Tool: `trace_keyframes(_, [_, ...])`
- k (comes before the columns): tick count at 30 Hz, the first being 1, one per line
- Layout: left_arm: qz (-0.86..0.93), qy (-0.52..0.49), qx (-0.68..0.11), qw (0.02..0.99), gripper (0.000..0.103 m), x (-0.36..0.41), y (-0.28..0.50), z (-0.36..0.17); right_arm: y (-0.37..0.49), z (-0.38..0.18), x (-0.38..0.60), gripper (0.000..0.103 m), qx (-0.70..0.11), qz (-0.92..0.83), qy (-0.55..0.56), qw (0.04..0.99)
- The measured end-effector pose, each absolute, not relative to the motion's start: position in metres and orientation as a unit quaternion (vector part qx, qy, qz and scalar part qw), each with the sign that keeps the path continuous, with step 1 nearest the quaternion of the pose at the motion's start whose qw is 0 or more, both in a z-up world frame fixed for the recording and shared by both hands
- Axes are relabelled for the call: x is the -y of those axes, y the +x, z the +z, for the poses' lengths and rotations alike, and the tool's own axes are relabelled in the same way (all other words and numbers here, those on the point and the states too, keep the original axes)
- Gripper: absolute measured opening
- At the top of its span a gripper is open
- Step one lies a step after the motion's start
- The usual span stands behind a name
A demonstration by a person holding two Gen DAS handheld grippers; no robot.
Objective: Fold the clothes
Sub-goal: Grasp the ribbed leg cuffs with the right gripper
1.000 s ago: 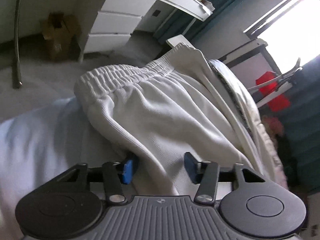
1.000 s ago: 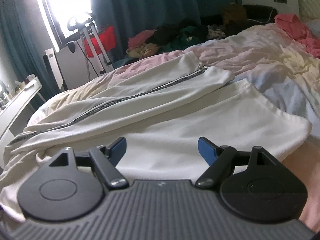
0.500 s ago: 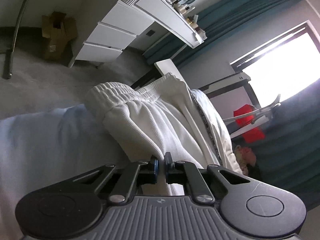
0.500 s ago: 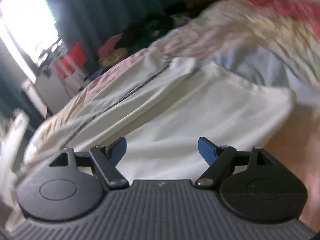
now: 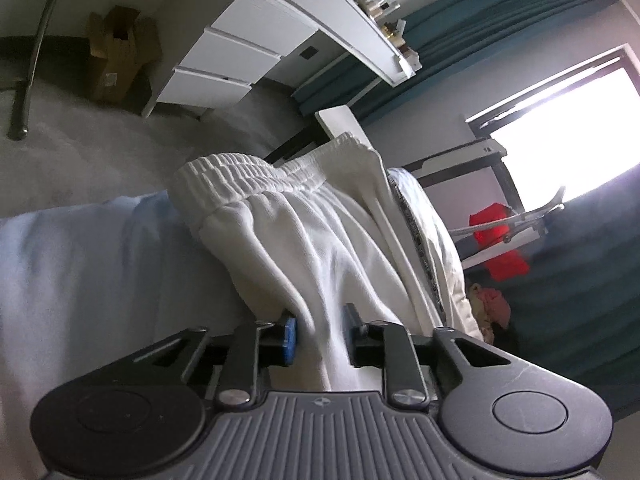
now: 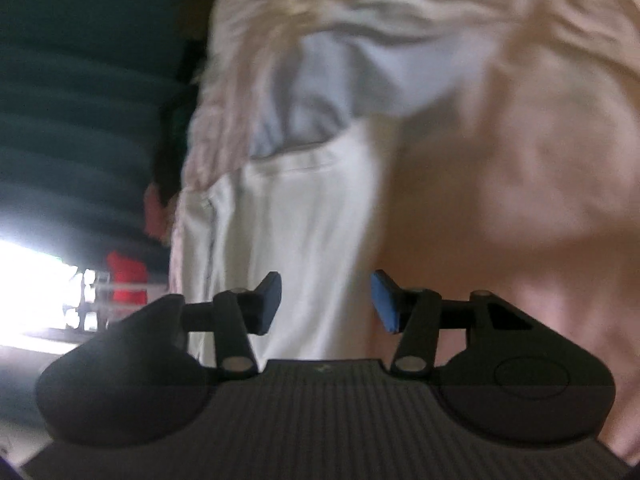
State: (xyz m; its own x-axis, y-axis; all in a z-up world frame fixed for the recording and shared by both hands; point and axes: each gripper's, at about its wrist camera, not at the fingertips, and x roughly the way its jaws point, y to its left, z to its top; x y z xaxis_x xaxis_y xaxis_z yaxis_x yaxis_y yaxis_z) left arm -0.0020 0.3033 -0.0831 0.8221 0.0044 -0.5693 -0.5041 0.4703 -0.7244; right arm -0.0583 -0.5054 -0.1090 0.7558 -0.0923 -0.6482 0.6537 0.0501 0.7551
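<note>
White trousers (image 5: 320,240) with an elastic waistband (image 5: 240,176) and a patterned side stripe lie on the bed. My left gripper (image 5: 320,334) sits low on them below the waistband. A raised fold of the white cloth runs between its blue pads, and its jaws are opening. In the blurred right wrist view the trouser leg (image 6: 296,216) stretches away to its hem. My right gripper (image 6: 326,302) hangs over the leg's right edge, rolled to one side. Its jaws are closing, still well apart, with cloth below the gap.
Pale blue bedding (image 5: 80,264) lies left of the trousers, and pink bedding (image 6: 500,160) lies beside the leg. Beyond the bed are grey carpet, a white desk with drawers (image 5: 224,68), a cardboard box (image 5: 116,56), a red item (image 5: 500,240), teal curtains and a bright window.
The left jaws closed almost fully on the cloth fold, then spread again. The right gripper rolled strongly and dropped towards the leg's edge, and its jaws narrowed.
</note>
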Motion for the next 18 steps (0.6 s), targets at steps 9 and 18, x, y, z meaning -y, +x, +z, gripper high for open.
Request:
trace_keyframes(9, [0.165, -0.515, -0.273, 0.796, 0.045, -0.314, 0.002, -0.098, -0.046, -0.138, 0.512, 0.053, -0.234, -0.294, 0.671, 0.639])
trace_keyframes(18, [0.196, -0.599, -0.228, 0.742, 0.019, -0.348, -0.005, -0.125, -0.001, -0.135, 0.522, 0.042, -0.216, -0.277, 0.651, 0.672])
